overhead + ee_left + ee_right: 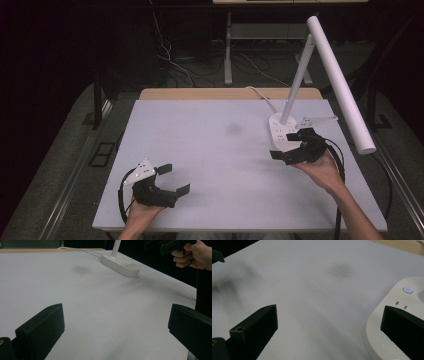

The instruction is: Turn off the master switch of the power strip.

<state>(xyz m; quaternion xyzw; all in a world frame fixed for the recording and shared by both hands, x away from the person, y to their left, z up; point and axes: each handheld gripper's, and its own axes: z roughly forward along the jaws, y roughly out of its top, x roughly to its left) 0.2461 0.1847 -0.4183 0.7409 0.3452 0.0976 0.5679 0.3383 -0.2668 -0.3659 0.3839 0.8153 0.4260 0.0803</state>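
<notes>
Item: white desk lamp (300,85), standing near the right edge of the surface (210,150), toward its far side. Oval base (397,322) flat on the surface; blue-lit power button (408,289) on its top; white cable (260,95) running off the far edge; long tube head reaching out past the right edge.

Right tool (295,147): jaws spread wide, holding nothing, just beside the near end of the lamp base, one jaw over its rim.

Left tool (172,180): jaws spread wide, holding nothing, near the front-left corner, well apart from the lamp.

Faint dark smudge (232,129) at mid-surface.
</notes>
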